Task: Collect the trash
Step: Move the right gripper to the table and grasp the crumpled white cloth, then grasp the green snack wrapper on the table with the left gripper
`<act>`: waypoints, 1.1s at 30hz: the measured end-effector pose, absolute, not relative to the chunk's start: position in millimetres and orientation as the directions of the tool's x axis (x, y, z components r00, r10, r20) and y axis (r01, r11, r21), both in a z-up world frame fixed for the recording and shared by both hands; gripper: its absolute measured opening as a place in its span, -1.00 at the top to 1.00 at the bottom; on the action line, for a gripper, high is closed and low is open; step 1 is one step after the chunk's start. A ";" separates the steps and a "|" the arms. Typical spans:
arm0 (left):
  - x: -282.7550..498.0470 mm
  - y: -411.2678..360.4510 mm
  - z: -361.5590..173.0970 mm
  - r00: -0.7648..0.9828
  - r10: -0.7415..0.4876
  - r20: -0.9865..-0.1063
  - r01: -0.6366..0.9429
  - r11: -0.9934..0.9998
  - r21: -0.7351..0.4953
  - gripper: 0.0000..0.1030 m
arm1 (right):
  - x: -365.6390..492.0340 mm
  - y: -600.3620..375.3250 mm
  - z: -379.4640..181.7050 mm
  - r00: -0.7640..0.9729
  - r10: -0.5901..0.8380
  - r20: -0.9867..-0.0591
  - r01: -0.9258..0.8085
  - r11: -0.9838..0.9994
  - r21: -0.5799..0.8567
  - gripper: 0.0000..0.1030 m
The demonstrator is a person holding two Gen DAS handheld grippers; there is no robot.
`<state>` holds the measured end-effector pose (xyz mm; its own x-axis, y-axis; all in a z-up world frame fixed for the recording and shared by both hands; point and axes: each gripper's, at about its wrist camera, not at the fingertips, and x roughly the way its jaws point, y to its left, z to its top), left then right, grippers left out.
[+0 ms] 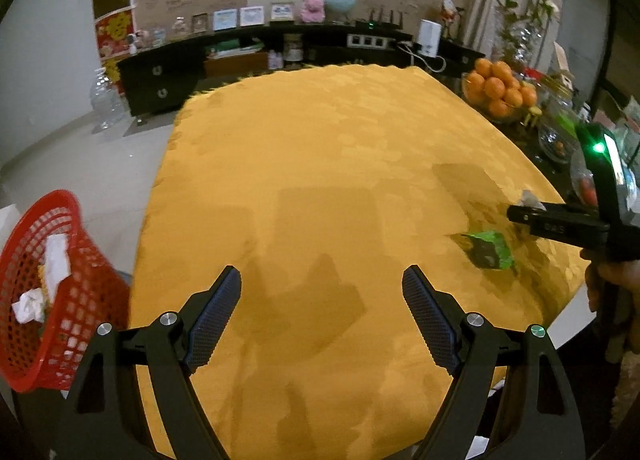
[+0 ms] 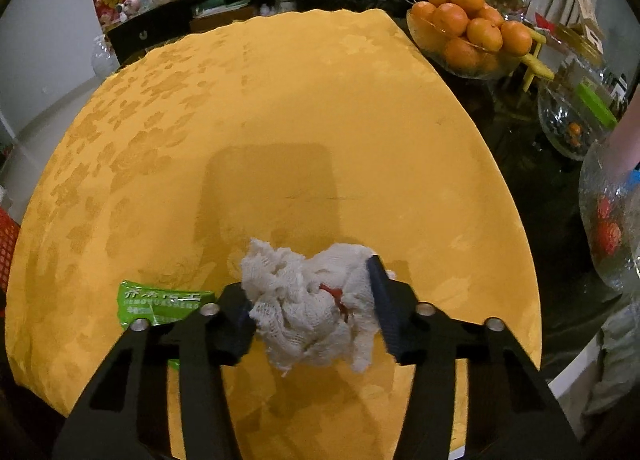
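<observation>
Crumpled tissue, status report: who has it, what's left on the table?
Right gripper shut on crumpled tissue. Left gripper open, empty. Green wrapper left on yellow tablecloth. Red basket at left, path unobstructed.

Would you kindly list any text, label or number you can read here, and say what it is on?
Green plastic wrapper on the yellow tablecloth: white Chinese characters above a row of Latin capitals, both too blurred to read.
Framed cards on the dark sideboard: print too small to read.
Nothing else legible.

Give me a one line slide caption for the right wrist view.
Right gripper clamps a crumpled white tissue above the yellow tablecloth, green wrapper lying at its left.
</observation>
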<state>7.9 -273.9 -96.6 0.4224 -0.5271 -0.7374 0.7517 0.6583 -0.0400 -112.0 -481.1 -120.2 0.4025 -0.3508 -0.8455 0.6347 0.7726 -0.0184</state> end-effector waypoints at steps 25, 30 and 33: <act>-37.4 -403.1 -128.3 0.159 -0.547 -0.822 0.862 0.482 -0.154 -0.55 | -153.4 -515.3 -98.4 0.493 -0.341 -0.801 0.701 0.700 0.134 0.28; -35.9 -418.4 -138.0 0.135 -0.530 -0.837 0.853 0.492 -0.174 -0.53 | -157.2 -517.7 -99.3 0.500 -0.331 -0.800 0.701 0.697 0.149 0.28; -37.6 -423.7 -143.9 0.131 -0.512 -0.849 0.861 0.482 -0.159 -0.23 | -156.7 -518.3 -99.3 0.504 -0.324 -0.801 0.696 0.702 0.154 0.28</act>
